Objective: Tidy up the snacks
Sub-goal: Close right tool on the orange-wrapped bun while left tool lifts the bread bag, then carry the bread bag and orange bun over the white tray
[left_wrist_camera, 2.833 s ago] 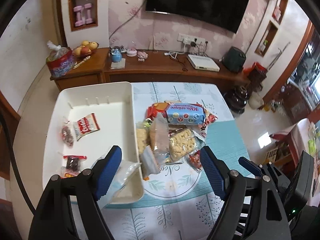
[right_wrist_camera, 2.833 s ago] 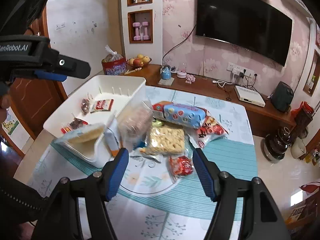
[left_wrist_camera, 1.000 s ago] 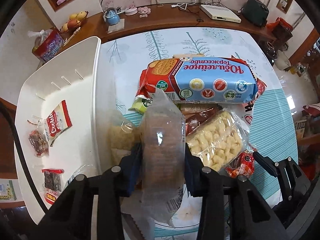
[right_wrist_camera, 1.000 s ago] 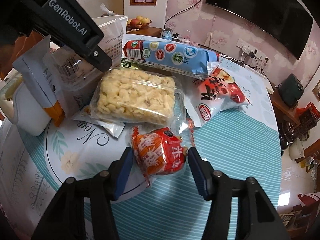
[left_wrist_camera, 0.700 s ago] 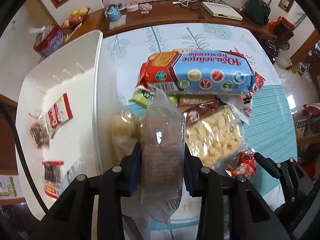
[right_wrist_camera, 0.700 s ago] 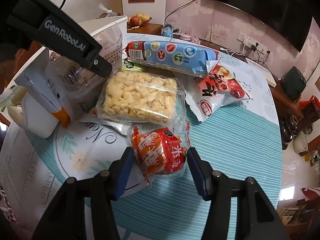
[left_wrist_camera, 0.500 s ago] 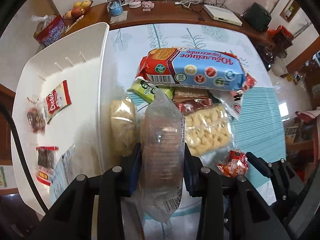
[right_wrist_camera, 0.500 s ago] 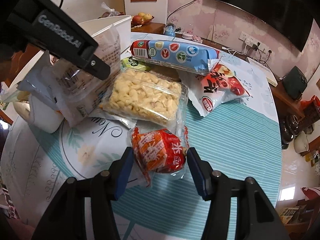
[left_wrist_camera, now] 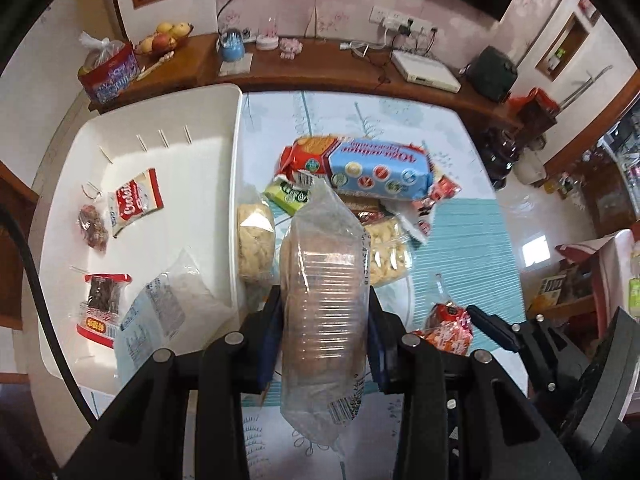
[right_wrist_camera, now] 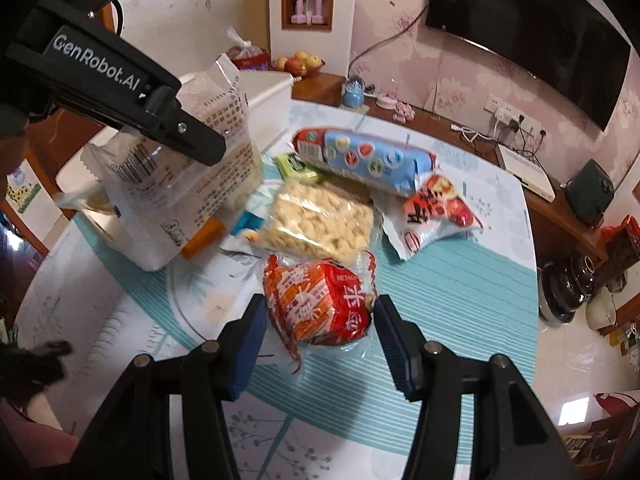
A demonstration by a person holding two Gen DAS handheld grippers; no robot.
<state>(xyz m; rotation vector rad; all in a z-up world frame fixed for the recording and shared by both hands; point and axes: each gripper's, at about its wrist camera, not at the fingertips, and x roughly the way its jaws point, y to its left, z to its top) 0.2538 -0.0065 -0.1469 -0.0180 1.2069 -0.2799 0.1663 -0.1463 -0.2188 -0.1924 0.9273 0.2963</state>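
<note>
Snacks, mixed lot, on tabletop [right_wrist_camera: 460, 280] with teal striped cloth. Left gripper [left_wrist_camera: 325, 334]: clamped on a clear biscuit sleeve [left_wrist_camera: 324, 280], held clear of the tabletop beside the white bin [left_wrist_camera: 200, 152]. Right gripper [right_wrist_camera: 320, 322]: closed around an orange-red packet [right_wrist_camera: 320, 300], pads against its sides. White bin along the tabletop's left edge, holding a cookie sachet [left_wrist_camera: 136, 200], two small dark packets and a clear bag. Loose pile mid-tabletop: blue biscuit pack [right_wrist_camera: 364, 160], puffed-snack pack [right_wrist_camera: 320, 220], green sachet [right_wrist_camera: 296, 166], red-and-white bag [right_wrist_camera: 432, 212].
</note>
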